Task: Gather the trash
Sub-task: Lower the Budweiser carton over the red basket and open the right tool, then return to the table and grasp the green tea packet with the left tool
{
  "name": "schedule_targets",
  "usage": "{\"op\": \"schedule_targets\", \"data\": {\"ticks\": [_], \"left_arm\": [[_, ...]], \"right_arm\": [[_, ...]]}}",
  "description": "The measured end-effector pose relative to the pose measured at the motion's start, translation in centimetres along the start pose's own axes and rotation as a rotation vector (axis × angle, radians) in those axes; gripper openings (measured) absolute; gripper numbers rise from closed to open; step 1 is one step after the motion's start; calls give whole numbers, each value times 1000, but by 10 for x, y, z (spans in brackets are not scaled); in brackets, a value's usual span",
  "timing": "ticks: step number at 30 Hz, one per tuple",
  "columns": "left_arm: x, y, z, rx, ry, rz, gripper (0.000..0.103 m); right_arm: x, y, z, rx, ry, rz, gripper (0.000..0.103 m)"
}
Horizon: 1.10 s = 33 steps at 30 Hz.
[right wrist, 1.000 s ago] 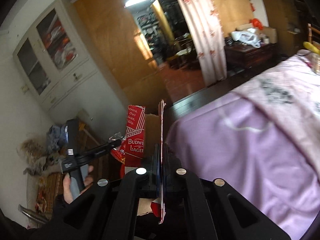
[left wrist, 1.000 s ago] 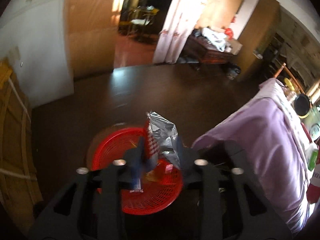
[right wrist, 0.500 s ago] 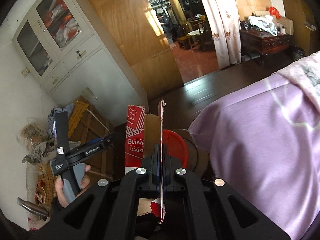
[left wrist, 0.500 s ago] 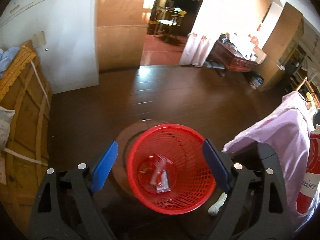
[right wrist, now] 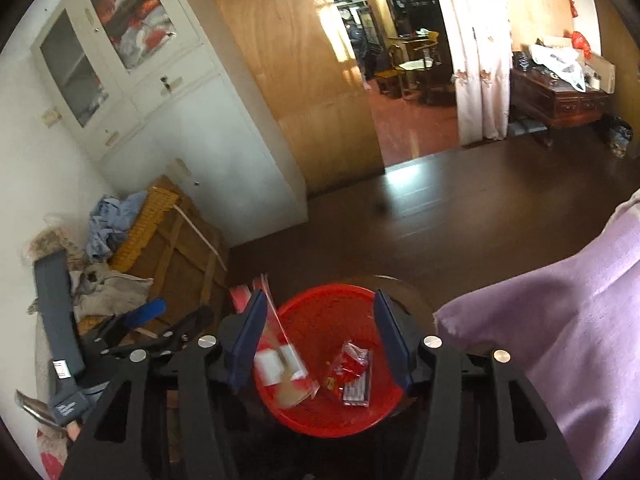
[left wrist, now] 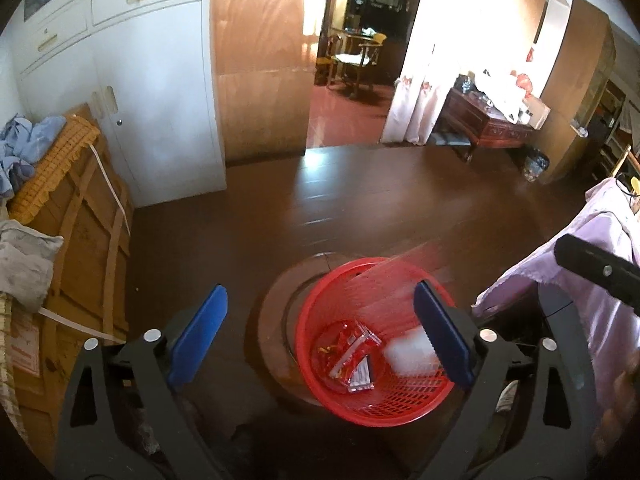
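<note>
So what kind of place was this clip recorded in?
Most likely a lived-in home, a main room used partly for storage. A white cupboard with glass doors stands against the wall, a wooden crate draped with cloths sits beside it, and a curtained doorway opens onto a room with chairs.

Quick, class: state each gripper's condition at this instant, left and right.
Left gripper: open, holding nothing, above the red basket.
Right gripper: open; the red carton is blurred, dropping into the basket.
</note>
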<state>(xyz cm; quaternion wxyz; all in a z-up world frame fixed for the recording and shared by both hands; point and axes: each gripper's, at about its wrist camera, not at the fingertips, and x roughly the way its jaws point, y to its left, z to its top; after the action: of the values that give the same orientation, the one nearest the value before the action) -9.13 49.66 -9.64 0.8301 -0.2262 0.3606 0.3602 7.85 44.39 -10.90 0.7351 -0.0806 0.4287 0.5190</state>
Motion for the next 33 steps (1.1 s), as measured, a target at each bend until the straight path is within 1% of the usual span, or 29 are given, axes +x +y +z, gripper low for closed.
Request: {"op": "schedule_targets", "data": {"ticks": [3, 7, 13, 15, 19, 22, 24, 28, 30, 33], "left_arm": [[7, 0, -1, -7, 17, -37, 92], [14, -1, -1, 3, 29, -34, 92], [-2, -16, 1, 12, 22, -62, 92], [-10, -19, 2, 25, 9, -56, 92], [-37, -41, 4, 80, -39, -26, 93], [-48, -56, 1, 97, -42, -53, 94], [-59, -73, -4, 127, -51, -69, 94], [-81, -107, -13, 194, -88, -90, 94], [-95, -130, -18, 238, -112, -106, 94], [-113, -155, -26, 279, -138, -137, 94]], "right_arm": [[-20, -10, -4, 1, -31, -41, 55], [-56, -29, -14, 37, -83, -64, 57], [-108, -60, -26, 110, -150, -89, 59], [-127, -66, -30, 119, -181, -108, 60], [-171, -74, -44, 113, -262, -170, 67], [-208, -82, -62, 111, -323, -222, 73], [-236, -90, -77, 118, -367, -261, 77], [-285, -110, -108, 148, -435, -332, 81], [-306, -118, -123, 175, -468, -348, 82], [-343, -135, -146, 239, -526, -366, 85]]}}
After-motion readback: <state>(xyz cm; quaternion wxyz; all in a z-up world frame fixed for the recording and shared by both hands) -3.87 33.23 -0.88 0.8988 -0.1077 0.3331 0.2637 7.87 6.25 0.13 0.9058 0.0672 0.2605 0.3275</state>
